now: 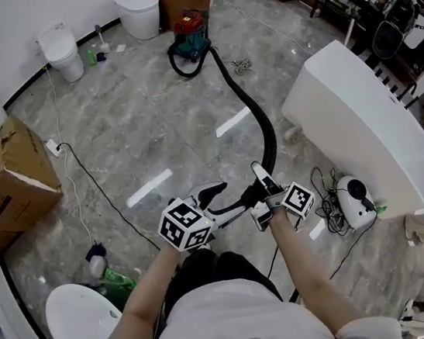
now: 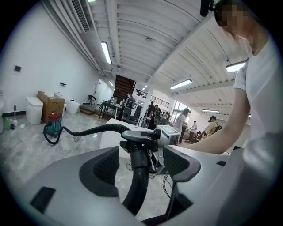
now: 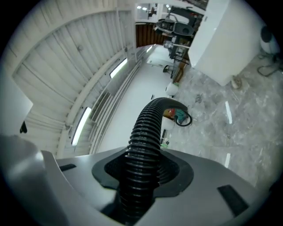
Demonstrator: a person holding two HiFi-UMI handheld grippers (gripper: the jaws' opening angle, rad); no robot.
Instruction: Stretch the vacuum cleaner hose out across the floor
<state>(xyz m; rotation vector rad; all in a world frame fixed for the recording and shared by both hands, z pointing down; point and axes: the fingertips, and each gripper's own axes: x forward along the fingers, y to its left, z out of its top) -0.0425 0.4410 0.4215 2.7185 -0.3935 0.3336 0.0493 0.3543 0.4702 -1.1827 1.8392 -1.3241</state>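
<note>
- Head view: from the person's head, looking steeply down on the floor [image 1: 152,134]. The left gripper [image 1: 217,195] and right gripper [image 1: 262,177] sit close below, the vacuum cleaner [image 1: 191,34] far off at the top.
- Left gripper view: low and nearly level, looking along its own jaws across the room, close on the hose [image 2: 137,172].
- Right gripper view: tipped on its side, floor at frame right, ceiling [image 3: 66,66] at left, tight on the hose.
- All three views share the hose and the vacuum cleaner.
</note>
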